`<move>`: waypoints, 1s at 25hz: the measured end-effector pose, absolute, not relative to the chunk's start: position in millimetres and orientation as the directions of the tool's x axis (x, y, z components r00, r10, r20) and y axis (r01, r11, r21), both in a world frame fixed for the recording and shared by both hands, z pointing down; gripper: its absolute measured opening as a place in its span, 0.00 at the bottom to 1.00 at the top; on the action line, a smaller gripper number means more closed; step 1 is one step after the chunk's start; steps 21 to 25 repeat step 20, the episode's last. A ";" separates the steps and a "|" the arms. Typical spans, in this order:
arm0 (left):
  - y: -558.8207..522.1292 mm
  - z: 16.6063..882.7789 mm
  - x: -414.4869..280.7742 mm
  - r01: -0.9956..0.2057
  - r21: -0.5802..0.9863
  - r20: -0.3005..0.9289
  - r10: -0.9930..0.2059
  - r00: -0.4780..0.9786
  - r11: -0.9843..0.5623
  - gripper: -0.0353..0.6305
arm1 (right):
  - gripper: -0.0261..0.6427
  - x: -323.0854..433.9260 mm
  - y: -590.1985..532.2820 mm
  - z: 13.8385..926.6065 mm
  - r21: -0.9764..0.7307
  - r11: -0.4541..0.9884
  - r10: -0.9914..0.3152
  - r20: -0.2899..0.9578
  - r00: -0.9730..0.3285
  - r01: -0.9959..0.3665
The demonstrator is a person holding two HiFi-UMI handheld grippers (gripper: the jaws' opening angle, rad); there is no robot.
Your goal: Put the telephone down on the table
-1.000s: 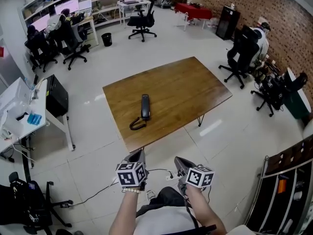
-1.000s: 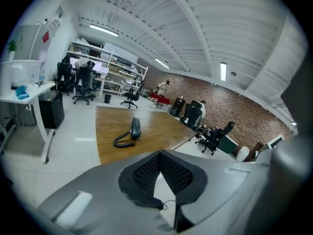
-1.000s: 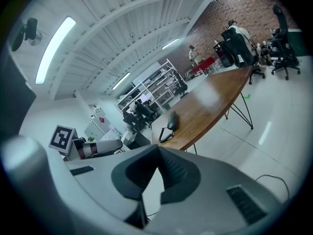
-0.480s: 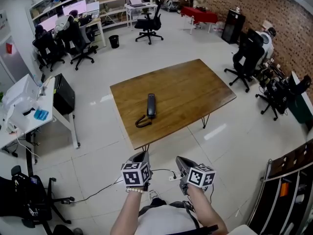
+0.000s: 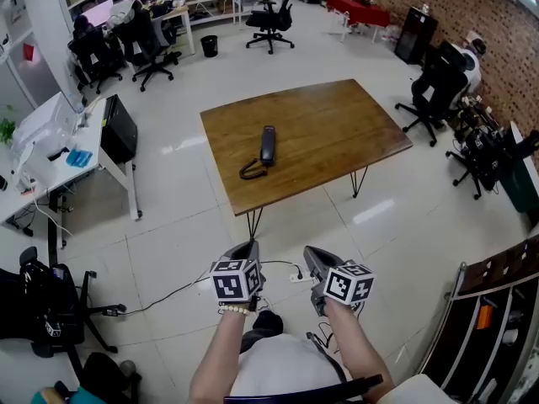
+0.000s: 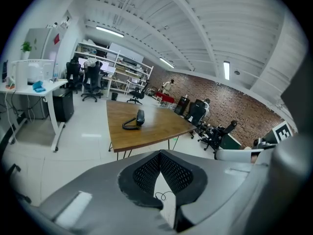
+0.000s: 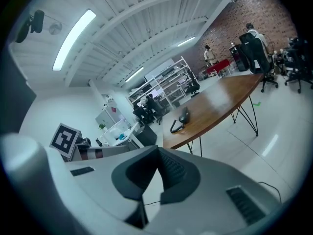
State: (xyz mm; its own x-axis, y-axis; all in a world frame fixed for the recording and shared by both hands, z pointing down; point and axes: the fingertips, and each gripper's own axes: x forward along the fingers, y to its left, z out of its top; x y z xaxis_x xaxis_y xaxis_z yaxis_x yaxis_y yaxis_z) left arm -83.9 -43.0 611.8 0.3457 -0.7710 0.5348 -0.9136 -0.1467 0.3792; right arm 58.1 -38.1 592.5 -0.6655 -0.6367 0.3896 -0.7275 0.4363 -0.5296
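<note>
A black telephone handset [image 5: 268,144] lies flat on the wooden table [image 5: 337,133], with its coiled cord [image 5: 250,171] looped toward the table's near edge. Nothing touches it. Both grippers hang low over the tiled floor, well short of the table. My left gripper [image 5: 249,249] is shut with nothing in it, and my right gripper [image 5: 312,256] beside it is shut and empty too. In the left gripper view the telephone [image 6: 140,116] shows far beyond the closed jaw tips [image 6: 160,153]. The right gripper view has the telephone [image 7: 184,115] above the tips [image 7: 157,149].
A cable [image 5: 168,297] runs across the floor just ahead of the grippers. A white desk [image 5: 50,154] and a black cabinet [image 5: 118,129] stand at the left. Office chairs [image 5: 438,82] stand right of the table, with a brick wall [image 5: 472,7] behind them.
The table with the telephone sits farther off and higher in the head view than before; I have backed away from it. Both grippers stay shut and empty.
</note>
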 end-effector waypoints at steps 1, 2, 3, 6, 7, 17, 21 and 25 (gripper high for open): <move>-36.0 611.4 -82.9 -0.914 0.379 0.536 -0.770 0.346 -0.147 0.06 | 0.05 58.2 -30.7 591.4 -0.528 0.439 -0.636 0.389 -0.666 -0.727; -28.5 610.8 -81.8 -0.914 0.377 0.538 -0.769 0.346 -0.148 0.06 | 0.05 58.6 -22.9 590.8 -0.528 0.440 -0.636 0.388 -0.667 -0.727; -20.9 610.1 -80.4 -0.915 0.375 0.538 -0.768 0.347 -0.150 0.06 | 0.05 59.5 -15.3 590.8 -0.530 0.438 -0.636 0.388 -0.667 -0.726; -0.3 606.8 -77.0 -0.915 0.370 0.533 -0.772 0.348 -0.157 0.06 | 0.05 61.5 4.2 591.0 -0.534 0.436 -0.640 0.383 -0.667 -0.725; 5.8 605.5 -76.5 -0.916 0.369 0.529 -0.774 0.347 -0.158 0.06 | 0.05 61.3 10.1 590.6 -0.534 0.438 -0.639 0.381 -0.668 -0.723; 40.0 599.2 -81.1 -0.921 0.358 0.519 -0.788 0.333 -0.154 0.06 | 0.05 55.6 40.6 583.0 -0.531 0.460 -0.641 0.356 -0.680 -0.712; 43.3 595.7 -80.1 -0.920 0.356 0.510 -0.791 0.338 -0.164 0.06 | 0.05 54.2 44.0 579.3 -0.530 0.465 -0.644 0.348 -0.682 -0.709; 43.3 595.7 -80.1 -0.920 0.356 0.510 -0.791 0.338 -0.164 0.06 | 0.05 54.2 44.0 579.3 -0.530 0.465 -0.644 0.348 -0.682 -0.709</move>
